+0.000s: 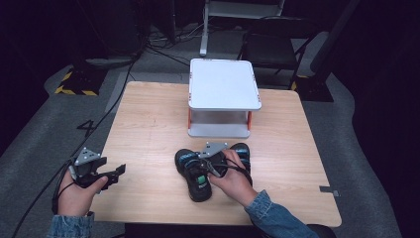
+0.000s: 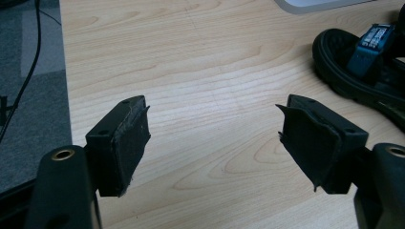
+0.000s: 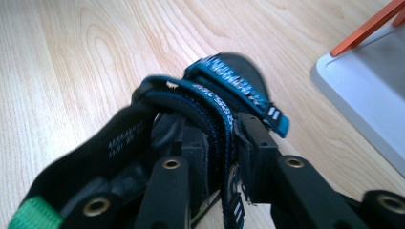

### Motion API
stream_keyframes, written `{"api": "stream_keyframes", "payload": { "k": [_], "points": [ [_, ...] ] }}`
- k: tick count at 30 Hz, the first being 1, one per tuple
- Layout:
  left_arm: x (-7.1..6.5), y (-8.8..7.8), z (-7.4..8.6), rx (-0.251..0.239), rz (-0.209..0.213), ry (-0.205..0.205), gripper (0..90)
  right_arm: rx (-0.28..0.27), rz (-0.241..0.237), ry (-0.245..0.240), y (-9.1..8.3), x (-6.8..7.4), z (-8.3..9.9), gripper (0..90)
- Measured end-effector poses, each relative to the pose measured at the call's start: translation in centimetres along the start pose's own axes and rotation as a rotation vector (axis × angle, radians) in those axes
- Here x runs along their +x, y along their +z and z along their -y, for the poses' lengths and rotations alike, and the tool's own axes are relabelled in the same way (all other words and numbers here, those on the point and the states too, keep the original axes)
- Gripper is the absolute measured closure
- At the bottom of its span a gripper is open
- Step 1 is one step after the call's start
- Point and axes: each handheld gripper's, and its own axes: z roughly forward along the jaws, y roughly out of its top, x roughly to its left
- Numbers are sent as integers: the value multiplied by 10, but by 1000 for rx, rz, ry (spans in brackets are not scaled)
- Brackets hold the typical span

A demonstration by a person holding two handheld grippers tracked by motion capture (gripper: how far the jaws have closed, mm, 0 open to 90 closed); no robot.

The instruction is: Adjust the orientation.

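A light wooden table [image 1: 148,124] carries a white two-tier stand [image 1: 224,83] with orange posts, set toward the far edge at centre. In front of the stand, on the near half of the table, lie two black sandals with blue straps: the left sandal [image 1: 190,173] points roughly away from the person and slightly leftward, and the right sandal [image 1: 242,151] sits just beside it, largely covered by the person's right hand [image 1: 233,181]. The right gripper [image 1: 214,166] is over the left sandal. In the right gripper view its jaws are pressed together on a blue-edged strap [image 3: 210,107] of that sandal, the strap running up between the two pads; a second strap [image 3: 239,88] with white lettering lies just beyond, and a green tab [image 3: 33,214] shows at the sandal's near end. The corner of the stand appears at the right of that view, apart from the sandal. The left gripper [image 1: 116,173], held in the left hand [image 1: 77,196], sits at the near left edge of the table, well apart from the sandals. In the left gripper view its jaws are spread wide with only bare tabletop between them, and the toe of a sandal lies off at the upper right. Both forearms wear denim sleeves [image 1: 277,215]. Cables [image 1: 106,111] trail across the grey floor to the left of the table.
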Motion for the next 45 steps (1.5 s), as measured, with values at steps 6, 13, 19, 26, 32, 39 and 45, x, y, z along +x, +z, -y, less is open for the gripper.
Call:
{"api": "stream_keyframes", "payload": {
  "k": [6,13,19,26,32,39,45],
  "points": [
    [-1,6,-5,-1,14,7,248,-89,19,32,-22,-3,-3,794],
    [-6,20,-16,8,43,32,248,-203,90,95,-79,-18,-4,794],
    [-15,41,-34,13,79,62,248,-257,207,175,-127,-41,16,793],
    [-27,66,-54,24,128,104,244,-250,357,268,-166,-64,51,793],
    [-35,81,-66,23,167,126,244,-184,475,316,-173,-78,79,793],
    [-43,92,-76,31,193,158,242,-65,529,323,-152,-86,106,792],
    [-44,94,-78,30,198,168,242,18,542,339,-129,-90,126,790]
  ]
}}
